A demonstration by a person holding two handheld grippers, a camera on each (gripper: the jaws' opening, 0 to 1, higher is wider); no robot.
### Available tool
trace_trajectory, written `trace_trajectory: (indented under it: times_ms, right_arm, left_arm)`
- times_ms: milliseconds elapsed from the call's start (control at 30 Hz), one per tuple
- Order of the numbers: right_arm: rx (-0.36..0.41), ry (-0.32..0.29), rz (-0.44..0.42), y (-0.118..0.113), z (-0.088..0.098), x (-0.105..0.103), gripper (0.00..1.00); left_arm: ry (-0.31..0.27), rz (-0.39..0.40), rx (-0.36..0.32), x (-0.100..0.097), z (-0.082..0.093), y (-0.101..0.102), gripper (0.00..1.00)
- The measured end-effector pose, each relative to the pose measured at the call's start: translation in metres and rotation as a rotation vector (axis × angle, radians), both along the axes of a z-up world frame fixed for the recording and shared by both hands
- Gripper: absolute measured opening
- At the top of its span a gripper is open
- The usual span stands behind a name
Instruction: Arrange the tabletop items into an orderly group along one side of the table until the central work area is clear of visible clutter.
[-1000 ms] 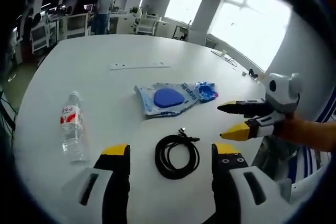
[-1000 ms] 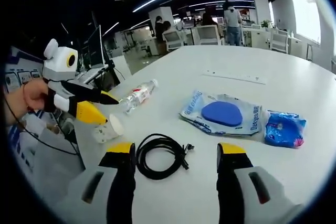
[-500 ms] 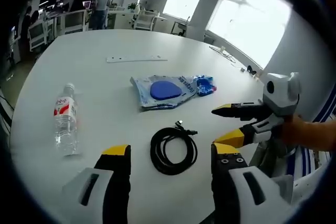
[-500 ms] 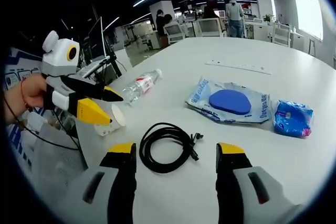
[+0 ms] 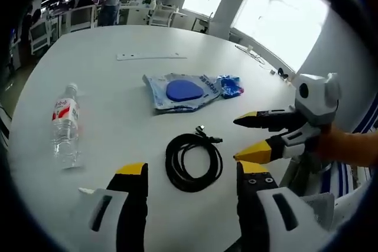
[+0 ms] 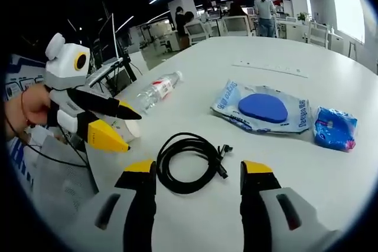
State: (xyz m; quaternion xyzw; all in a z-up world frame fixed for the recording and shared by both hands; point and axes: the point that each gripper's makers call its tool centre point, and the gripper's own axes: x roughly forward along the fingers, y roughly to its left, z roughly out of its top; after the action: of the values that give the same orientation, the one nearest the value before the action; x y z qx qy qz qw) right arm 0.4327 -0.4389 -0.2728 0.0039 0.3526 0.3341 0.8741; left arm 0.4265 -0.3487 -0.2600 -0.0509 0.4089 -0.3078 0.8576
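A black coiled cable [image 5: 194, 162] [image 6: 189, 162] lies on the white table [image 5: 118, 87], just ahead of both grippers. My left gripper [image 5: 192, 172] [image 6: 131, 129] is open, its yellow tips on either side of the coil's near edge. From the opposite side my right gripper [image 6: 198, 169] [image 5: 239, 138] stands open over the same coil, held by a hand. A clear water bottle [image 5: 64, 127] [image 6: 156, 90] lies on its side. Further back sit a blue pouch [image 5: 180, 91] [image 6: 263, 107] and a small blue packet [image 5: 231, 85] [image 6: 335, 128].
A long white strip [image 5: 150, 56] [image 6: 269, 69] lies far back on the table. A white paper cup [image 6: 127, 128] lies by the table edge, partly behind the left gripper. Desks, chairs and people stand in the office beyond.
Both views have shifted closer to the cable, and each gripper shows slightly nearer the coil in the other's view. The objects on the table have stayed put.
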Motion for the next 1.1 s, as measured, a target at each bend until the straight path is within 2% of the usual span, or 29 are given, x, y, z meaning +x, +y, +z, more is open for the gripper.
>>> trace_trajectory:
  times_ms: [1100]
  right_arm:
    - [-0.036,0.088,-0.004,0.009,-0.047,0.021,0.46]
  left_arm:
    - [0.079,-0.055,0.096,0.013,-0.056,-0.016,0.48]
